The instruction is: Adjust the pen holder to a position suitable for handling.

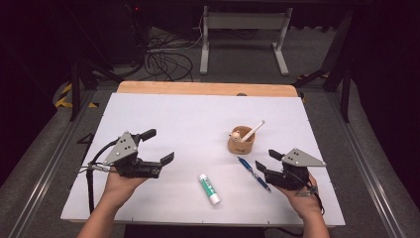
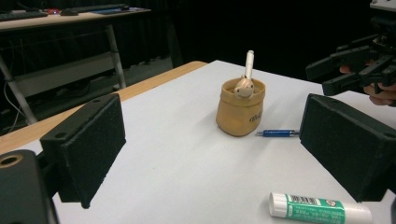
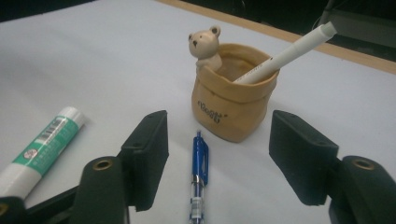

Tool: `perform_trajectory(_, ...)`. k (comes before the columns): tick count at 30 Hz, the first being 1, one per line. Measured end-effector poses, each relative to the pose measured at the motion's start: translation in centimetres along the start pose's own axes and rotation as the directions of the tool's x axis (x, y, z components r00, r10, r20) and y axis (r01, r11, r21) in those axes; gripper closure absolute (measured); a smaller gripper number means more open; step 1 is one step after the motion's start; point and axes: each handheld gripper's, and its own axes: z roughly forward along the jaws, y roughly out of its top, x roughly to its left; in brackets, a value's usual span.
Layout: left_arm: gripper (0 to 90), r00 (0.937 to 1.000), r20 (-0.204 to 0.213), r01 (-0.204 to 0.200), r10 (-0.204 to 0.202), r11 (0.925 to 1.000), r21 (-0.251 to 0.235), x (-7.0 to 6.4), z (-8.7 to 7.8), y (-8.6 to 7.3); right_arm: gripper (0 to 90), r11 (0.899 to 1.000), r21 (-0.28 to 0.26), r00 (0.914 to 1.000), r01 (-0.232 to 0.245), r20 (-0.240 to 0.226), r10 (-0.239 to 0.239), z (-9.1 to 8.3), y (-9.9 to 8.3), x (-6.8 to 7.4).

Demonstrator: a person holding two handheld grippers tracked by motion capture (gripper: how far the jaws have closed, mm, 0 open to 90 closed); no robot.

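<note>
A tan sack-shaped pot (image 1: 241,143) with a small bear figure (image 3: 204,44) on its rim stands right of centre on the white tabletop (image 1: 188,119). A white pen (image 1: 253,130) leans inside it. A blue pen (image 1: 253,173) lies flat just in front of the pot. A green-and-white glue stick (image 1: 209,188) lies near the front edge. My left gripper (image 1: 159,145) hovers open at the left, pointing toward the pot (image 2: 240,112). My right gripper (image 1: 266,159) is open too. Its jaws straddle the blue pen (image 3: 199,177) without touching it, a short way from the pot (image 3: 233,107).
A wooden strip (image 1: 208,88) borders the far edge of the table. Beyond it stand a white desk frame (image 1: 242,22) and loose cables (image 1: 166,59) on the floor. Bare white surface stretches across the back and left of the table.
</note>
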Motion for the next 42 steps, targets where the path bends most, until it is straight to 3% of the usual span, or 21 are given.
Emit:
perform_trajectory(9,7.9,1.0,0.001,0.009,-0.009,1.0,0.003,0.2,0.0,-0.2,49.2,0.995,0.096,1.0,-0.004,0.007,0.003,0.5,-0.8,0.3)
perform_trajectory(16,8.0,1.0,0.006,0.008,-0.008,1.0,0.005,0.2,0.0,-0.3,50.5,0.987,0.16,0.9999,0.001,-0.012,0.001,0.6,-1.5,0.2)
perform_trajectory(29,8.1,1.0,0.005,0.001,-0.001,1.0,0.009,0.0,0.1,-0.4,52.4,0.967,0.254,0.9998,-0.004,-0.019,0.009,1.0,-2.9,0.4)
perform_trajectory(42,8.3,1.0,0.001,0.001,-0.002,1.0,0.009,0.0,0.2,-0.4,61.1,0.948,0.318,0.9996,-0.008,-0.023,0.016,1.5,-3.6,0.5)
